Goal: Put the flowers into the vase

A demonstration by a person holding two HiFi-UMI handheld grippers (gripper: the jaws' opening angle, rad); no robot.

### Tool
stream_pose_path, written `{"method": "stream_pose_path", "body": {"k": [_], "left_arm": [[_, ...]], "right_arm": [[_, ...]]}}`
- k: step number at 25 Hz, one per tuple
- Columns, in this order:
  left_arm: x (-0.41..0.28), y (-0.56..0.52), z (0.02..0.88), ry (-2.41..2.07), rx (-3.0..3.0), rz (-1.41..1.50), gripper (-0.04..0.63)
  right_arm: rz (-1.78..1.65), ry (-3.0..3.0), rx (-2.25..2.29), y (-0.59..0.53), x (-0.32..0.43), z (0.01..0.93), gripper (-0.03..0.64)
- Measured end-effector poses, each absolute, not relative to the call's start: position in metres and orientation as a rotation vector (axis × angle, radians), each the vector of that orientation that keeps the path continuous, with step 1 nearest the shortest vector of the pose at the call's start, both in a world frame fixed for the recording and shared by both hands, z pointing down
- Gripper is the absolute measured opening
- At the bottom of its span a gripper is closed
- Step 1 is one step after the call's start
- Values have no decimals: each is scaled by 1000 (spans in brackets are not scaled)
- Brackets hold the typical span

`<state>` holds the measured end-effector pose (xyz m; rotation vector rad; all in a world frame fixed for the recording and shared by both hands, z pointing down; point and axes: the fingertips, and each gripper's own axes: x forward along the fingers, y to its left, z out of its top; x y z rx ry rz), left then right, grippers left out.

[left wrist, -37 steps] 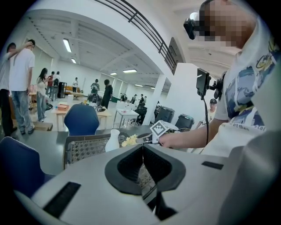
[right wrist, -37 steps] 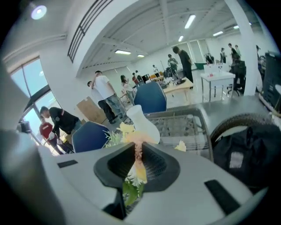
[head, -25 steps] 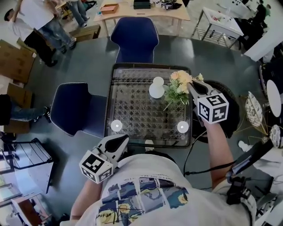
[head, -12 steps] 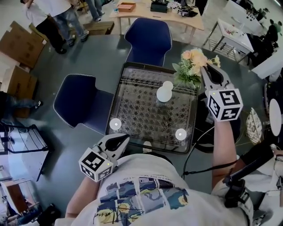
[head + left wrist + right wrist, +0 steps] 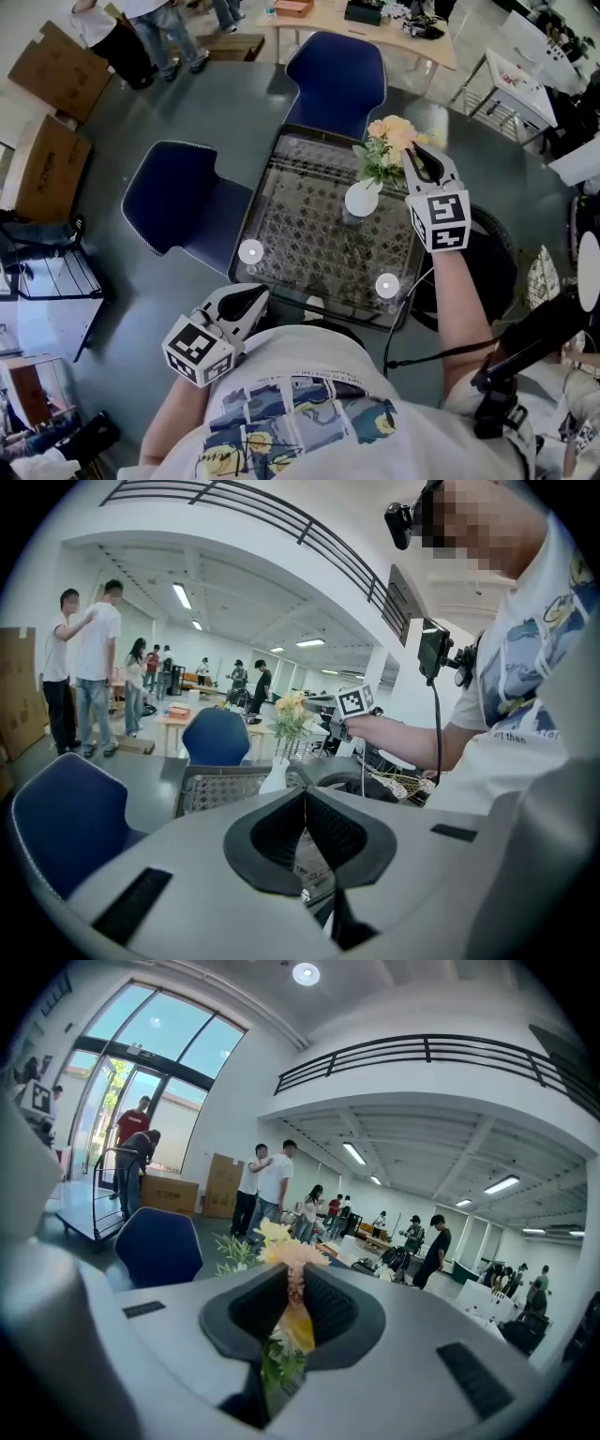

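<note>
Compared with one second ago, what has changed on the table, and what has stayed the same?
The right gripper lifted the flowers from the right of the vase and brought them over it, stems pointing down at its mouth. It stayed shut on them. The left gripper stayed shut and empty by the person's body; the vase kept its place on the table.

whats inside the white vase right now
The flowers, gripped by the right gripper, have their stems at the vase mouth and seem to enter it. The white wall is opaque, so how deep they reach, or anything else inside, is hidden.
</note>
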<state>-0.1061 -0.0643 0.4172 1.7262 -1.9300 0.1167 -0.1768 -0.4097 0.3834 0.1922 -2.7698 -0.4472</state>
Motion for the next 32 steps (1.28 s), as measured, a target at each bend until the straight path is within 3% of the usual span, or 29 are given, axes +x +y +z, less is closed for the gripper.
{"method": "stream_pose_path", "body": {"k": [8, 13, 17, 29, 32], "left_arm": [[-100, -63, 423, -1937, 1650, 115, 9], [-107, -59, 424, -1925, 1654, 114, 9], [-110, -52, 423, -1908, 1708, 106, 9], [-123, 12, 403, -1819, 1905, 76, 9], [-124, 35, 405, -1781, 1946, 87, 9]], "right_arm": [[-444, -2656, 71, -397, -184, 475, 57], [-395, -2657, 68, -391, -191, 484, 152], [-392, -2656, 94, -375, -182, 473, 167], [-189, -2648, 172, -260, -127, 455, 164], [-164, -2619, 138, -211, -116, 462, 90]]}}
